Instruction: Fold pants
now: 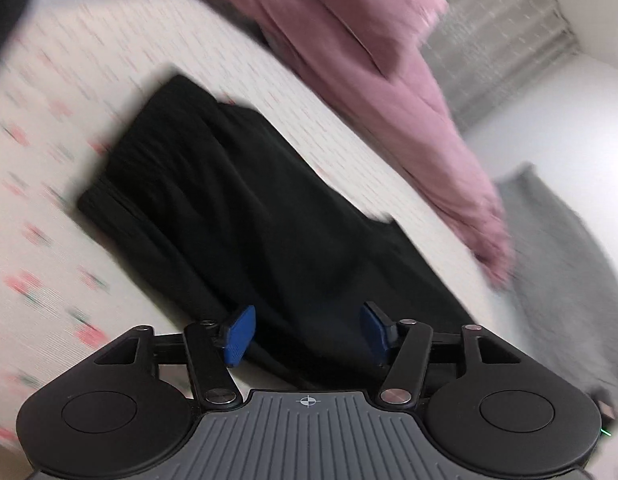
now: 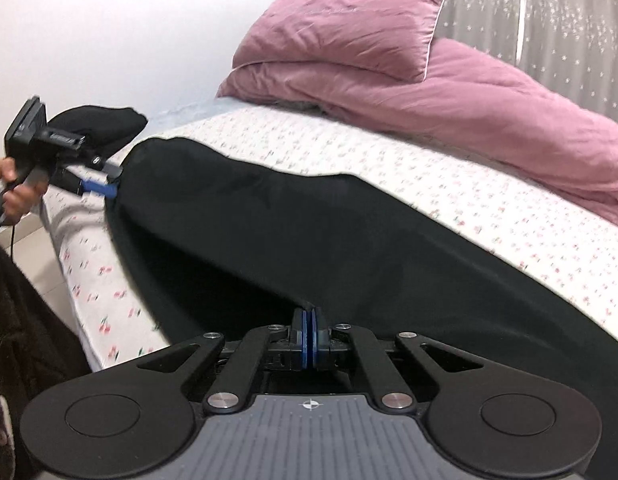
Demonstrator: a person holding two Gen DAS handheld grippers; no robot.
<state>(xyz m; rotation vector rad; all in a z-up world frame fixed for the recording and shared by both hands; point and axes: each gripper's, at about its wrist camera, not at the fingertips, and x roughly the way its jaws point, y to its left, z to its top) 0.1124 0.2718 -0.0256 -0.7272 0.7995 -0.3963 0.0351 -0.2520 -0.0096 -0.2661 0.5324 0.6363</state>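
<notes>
Black pants (image 1: 237, 216) lie along the bed on a white sheet with small red flowers (image 1: 37, 184). My left gripper (image 1: 307, 332) is open, its blue pads wide apart over the near end of the pants, gripping nothing. The left wrist view is motion-blurred. In the right wrist view the pants (image 2: 309, 224) stretch from my right gripper (image 2: 310, 334), which is shut on their near edge, to the left gripper (image 2: 109, 188) at the far left, whose blue fingers sit at the fabric's edge. The pants are lifted a little off the bed near the front.
A pink pillow (image 2: 341, 36) and pink duvet (image 2: 509, 120) lie at the far side of the bed. A grey curtain (image 2: 549, 20) hangs behind. A grey blanket (image 1: 557, 264) lies right. The bed's edge (image 2: 93, 280) and tiled floor (image 2: 25, 248) are left.
</notes>
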